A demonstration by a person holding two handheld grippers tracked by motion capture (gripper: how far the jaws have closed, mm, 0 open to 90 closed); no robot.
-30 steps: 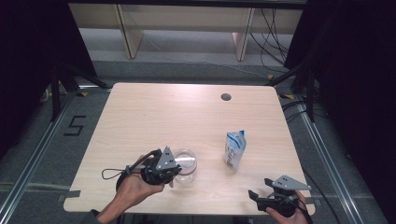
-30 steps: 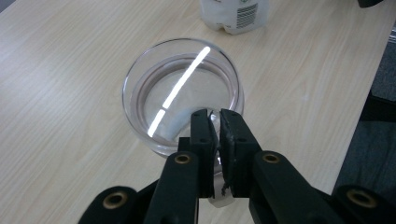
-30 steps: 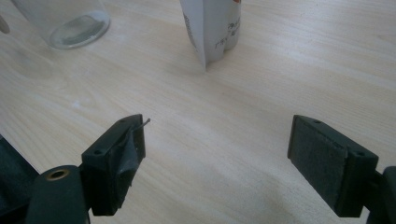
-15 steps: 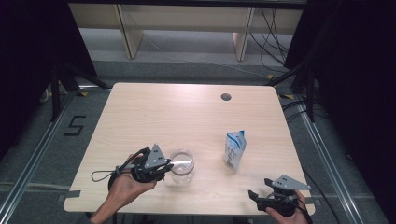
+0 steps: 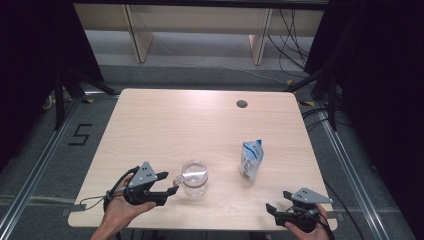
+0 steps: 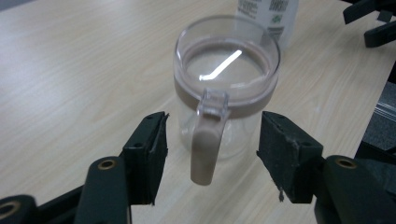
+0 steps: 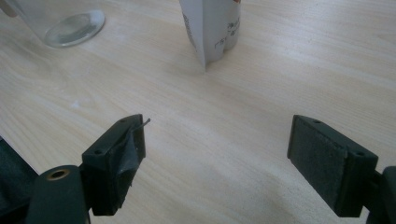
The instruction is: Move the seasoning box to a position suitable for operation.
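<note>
a person's left gripper point(image 5: 167, 186) sits at the near left of a pale wood-grain table point(image 5: 200, 120), its black jaws spread wide on either side of the beige handle point(image 6: 205, 149) of a clear plastic jug point(image 6: 226, 91) with a beige collar and transparent lid, touching neither side. this looks like the approach to a grasp, and the next move likely calls for closing squarely on that smooth, narrow handle. the right gripper point(image 5: 274, 210) rests wide and empty at the near right edge, near a crinkled white pouch point(image 5: 251, 160) standing upright.

Pouch point(image 7: 212, 28) top cut off in right gripper view, label print too blurry to read
</note>
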